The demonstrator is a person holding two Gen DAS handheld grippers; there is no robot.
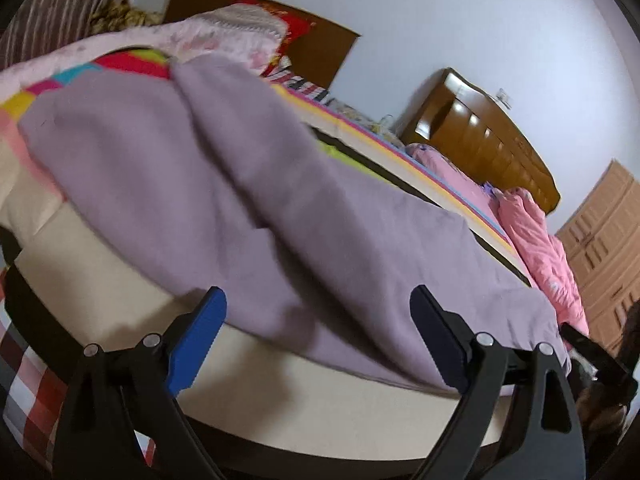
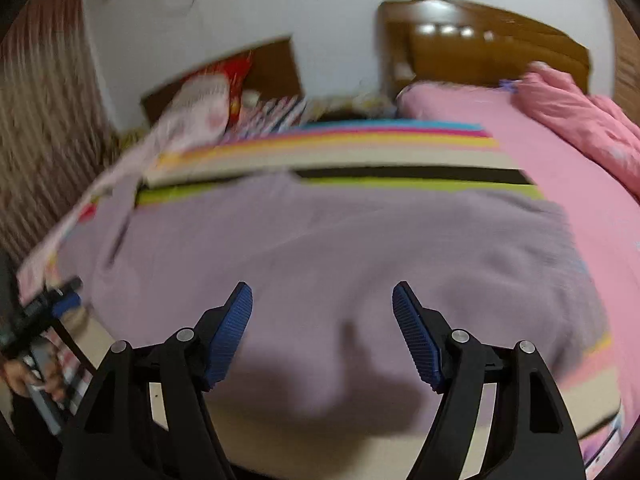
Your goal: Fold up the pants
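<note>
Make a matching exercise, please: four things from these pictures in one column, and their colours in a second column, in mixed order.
Things:
1. pants
2. gripper pads
3. headboard
4. quilt

Colours:
a. brown
b. pink
c. lilac
d. blue

Pairs: 1-c, 2-d, 3-a, 4-b

I'm seeing a striped sheet (image 2: 340, 148) lying over the bed, with a pink duvet (image 2: 576, 120) bunching against the wooden headboard (image 2: 480, 44). A pale floral blanket (image 1: 200, 36) is heaping at the far end, and a wardrobe (image 1: 604, 240) is standing beyond.
</note>
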